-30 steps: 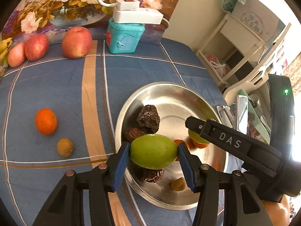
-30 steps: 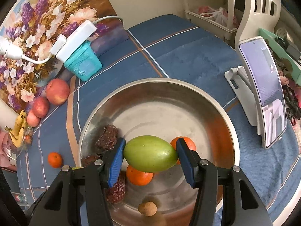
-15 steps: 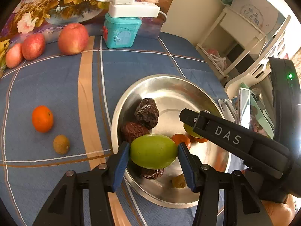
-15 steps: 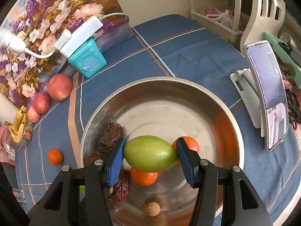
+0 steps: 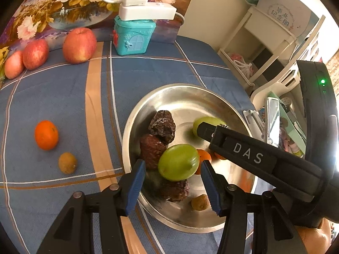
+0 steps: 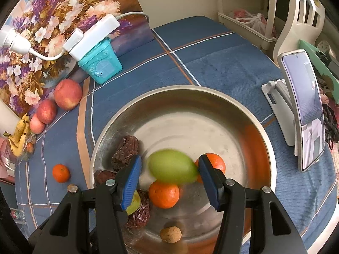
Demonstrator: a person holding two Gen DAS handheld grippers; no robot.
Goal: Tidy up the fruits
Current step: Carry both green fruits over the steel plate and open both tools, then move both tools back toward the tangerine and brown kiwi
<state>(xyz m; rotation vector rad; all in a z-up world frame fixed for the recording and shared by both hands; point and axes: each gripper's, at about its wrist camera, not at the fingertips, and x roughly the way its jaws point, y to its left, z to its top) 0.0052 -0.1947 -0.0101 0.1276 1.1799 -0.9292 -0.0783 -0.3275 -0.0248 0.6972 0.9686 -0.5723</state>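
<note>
Over the steel bowl [image 5: 125,139] my left gripper [image 5: 172,163] has its jaws opening. A green oval fruit [image 5: 179,162] lies between and just past the blue pads, with a gap on each side, above the dried dates [image 5: 162,124]. In the right wrist view my right gripper [image 6: 169,157] is open over the same bowl [image 6: 190,87]. A second green fruit [image 6: 171,167] is blurred between its pads, clear of the left pad and close to the right one. Two small oranges [image 6: 164,193] and a brown longan [image 6: 170,233] lie under it.
On the blue checked cloth left of the bowl lie an orange [image 5: 46,135] and a small brown fruit [image 5: 67,162]. Apples [image 5: 79,44] and a teal box [image 5: 133,36] with a power strip stand at the back. A phone on a stand [image 6: 303,122] is right of the bowl.
Both green fruits were gripped tight between the pads. Now each has come loose: the left one sits lower toward the dates, and the right one is blurred in motion toward the right pad.
</note>
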